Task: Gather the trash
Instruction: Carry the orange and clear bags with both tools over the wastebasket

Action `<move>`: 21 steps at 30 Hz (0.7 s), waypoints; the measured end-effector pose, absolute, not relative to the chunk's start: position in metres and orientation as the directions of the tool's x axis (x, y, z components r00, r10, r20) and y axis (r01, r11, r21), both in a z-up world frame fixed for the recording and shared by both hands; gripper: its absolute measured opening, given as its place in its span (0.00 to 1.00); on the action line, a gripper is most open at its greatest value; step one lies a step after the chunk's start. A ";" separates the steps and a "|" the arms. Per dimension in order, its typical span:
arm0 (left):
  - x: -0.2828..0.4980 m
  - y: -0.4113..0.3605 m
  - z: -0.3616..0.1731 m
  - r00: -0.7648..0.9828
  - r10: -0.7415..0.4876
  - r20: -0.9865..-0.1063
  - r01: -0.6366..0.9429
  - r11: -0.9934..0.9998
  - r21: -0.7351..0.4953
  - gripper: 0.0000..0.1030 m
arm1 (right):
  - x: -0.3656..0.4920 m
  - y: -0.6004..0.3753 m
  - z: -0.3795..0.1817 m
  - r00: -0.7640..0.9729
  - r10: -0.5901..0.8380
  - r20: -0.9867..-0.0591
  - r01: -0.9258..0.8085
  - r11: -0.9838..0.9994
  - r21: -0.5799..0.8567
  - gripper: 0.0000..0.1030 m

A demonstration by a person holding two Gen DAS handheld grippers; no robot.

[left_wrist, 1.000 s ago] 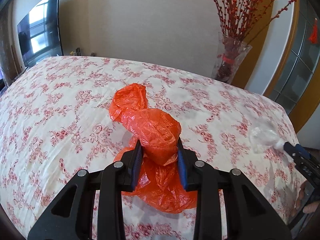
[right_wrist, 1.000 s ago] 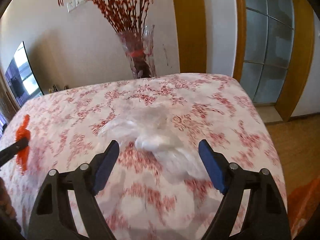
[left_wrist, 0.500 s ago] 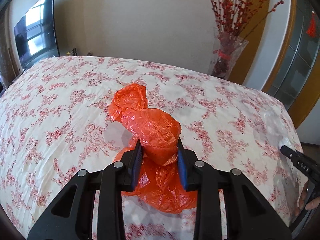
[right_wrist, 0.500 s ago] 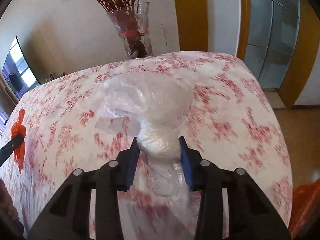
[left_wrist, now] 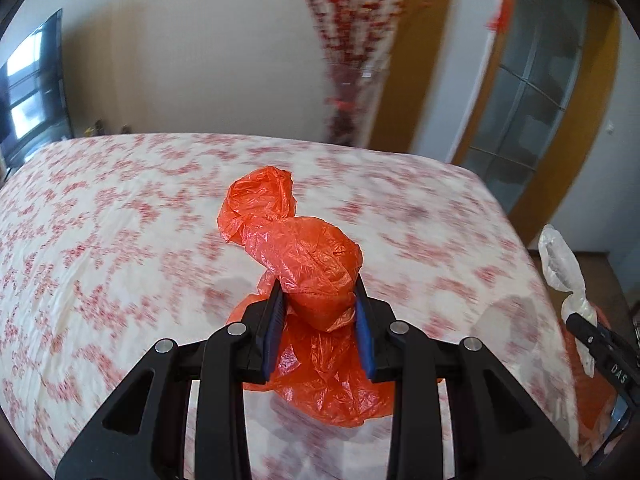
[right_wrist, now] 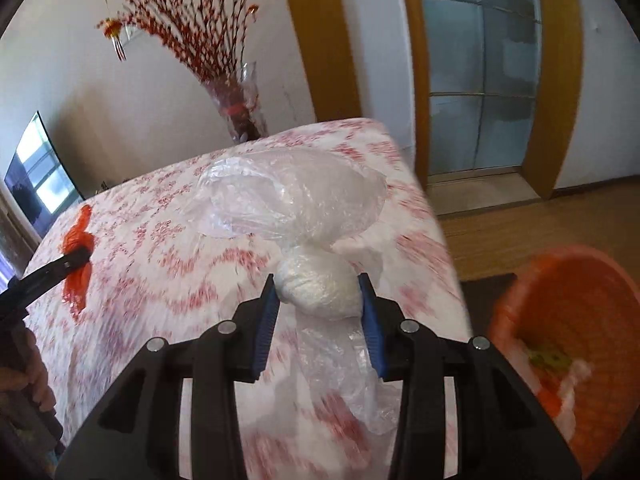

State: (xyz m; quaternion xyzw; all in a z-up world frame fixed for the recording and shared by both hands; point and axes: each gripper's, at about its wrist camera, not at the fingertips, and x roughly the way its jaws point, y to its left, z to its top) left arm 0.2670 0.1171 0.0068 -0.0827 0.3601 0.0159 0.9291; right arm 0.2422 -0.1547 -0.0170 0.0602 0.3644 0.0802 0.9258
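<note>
My left gripper [left_wrist: 318,300] is shut on a crumpled orange plastic bag [left_wrist: 308,256] and holds it above the floral tablecloth [left_wrist: 100,240]. My right gripper [right_wrist: 318,300] is shut on a clear plastic bag [right_wrist: 296,200] with a white lump inside, lifted off the cloth near the table's right edge. The clear bag also shows at the right edge of the left wrist view [left_wrist: 560,264]. The orange bag and the left gripper show at the left of the right wrist view [right_wrist: 78,248]. An orange waste basket [right_wrist: 560,320] with some trash inside stands on the floor to the right of the table.
A glass vase with red blossom branches [right_wrist: 236,108] stands behind the table's far edge. A television [right_wrist: 40,180] hangs on the far left wall. A wood-framed glass door [right_wrist: 480,80] and wooden floor [right_wrist: 520,220] lie to the right.
My right gripper closed on the clear bag and lifted it rightward toward the basket. My left gripper keeps the orange bag and has risen and turned right.
</note>
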 end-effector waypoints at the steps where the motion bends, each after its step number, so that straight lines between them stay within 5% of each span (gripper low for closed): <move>1: 0.261 0.107 0.010 0.743 -0.048 -0.668 -0.066 0.987 -0.144 0.30 | 0.234 -0.160 -0.016 0.729 0.185 -0.659 -0.096 0.981 0.170 0.38; 21: 0.199 -0.047 0.038 0.724 -0.275 -0.632 0.245 0.960 -0.137 0.30 | 0.111 -0.274 0.018 0.823 0.012 -0.568 0.106 0.979 0.174 0.38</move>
